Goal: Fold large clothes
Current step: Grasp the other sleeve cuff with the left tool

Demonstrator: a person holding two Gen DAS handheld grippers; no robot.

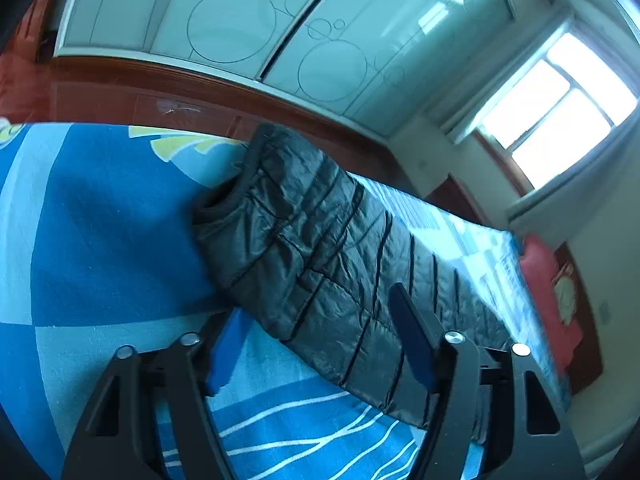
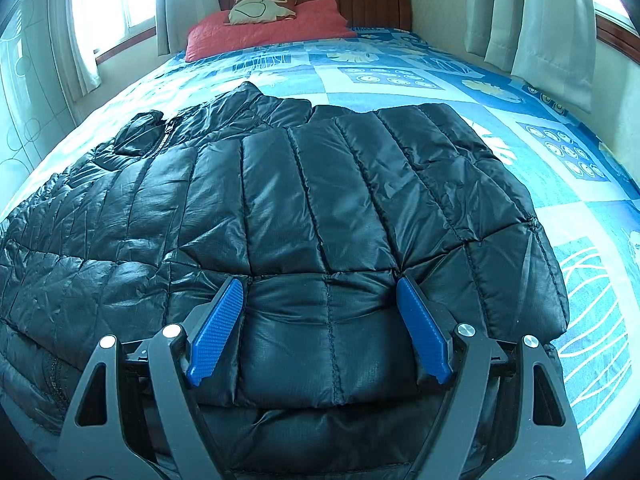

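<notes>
While the black quilted puffer jacket (image 2: 280, 216) lies spread on the blue patterned bed (image 2: 560, 200), the right hand-held gripper (image 2: 320, 328) rests released astride its hem; the left hand-held gripper (image 1: 320, 344) hovers unclenched, grasping nothing.

jacket (image 2: 280, 200) on bed (image 2: 440, 80), pillow (image 2: 264, 28) behind

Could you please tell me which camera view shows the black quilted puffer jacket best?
The right wrist view: the black quilted puffer jacket lies spread over the blue patterned bedspread, with collar and zipper visible. The left wrist view shows only a tilted, narrow, foreshortened strip of the jacket, partly blurred.
</notes>
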